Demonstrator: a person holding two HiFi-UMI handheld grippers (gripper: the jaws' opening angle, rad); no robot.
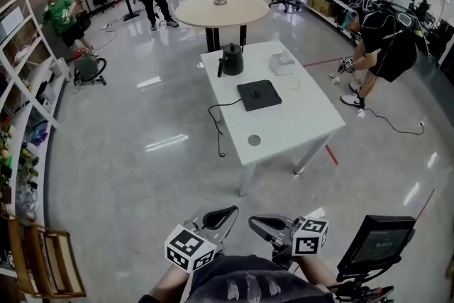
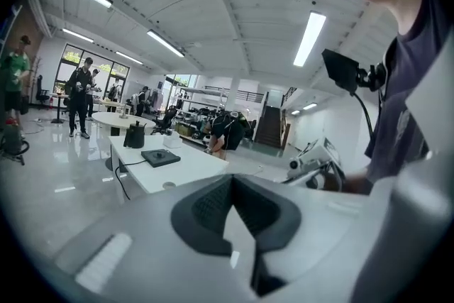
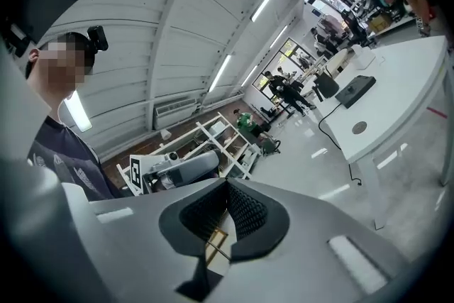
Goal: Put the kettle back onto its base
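Note:
A dark kettle (image 1: 230,59) stands upright at the far end of a white table (image 1: 284,131), apart from its flat black base (image 1: 259,94), which lies nearer the table's middle. Both grippers are held low in front of me, far from the table. My left gripper (image 1: 228,211) and right gripper (image 1: 254,221) point towards each other, each with jaws together and nothing between them. The left gripper view shows the kettle (image 2: 135,135) and base (image 2: 160,157) in the distance beyond the shut left gripper (image 2: 230,179). In the right gripper view the base (image 3: 355,90) lies far off past the shut right gripper (image 3: 227,186).
A black cable (image 1: 216,120) runs from the base over the table's left edge. A white box (image 1: 281,64) sits right of the kettle. A round table (image 1: 221,10) stands behind. A person (image 1: 379,46) bends down at the right. Shelving (image 1: 28,103) lines the left wall; a monitor (image 1: 376,241) is at my right.

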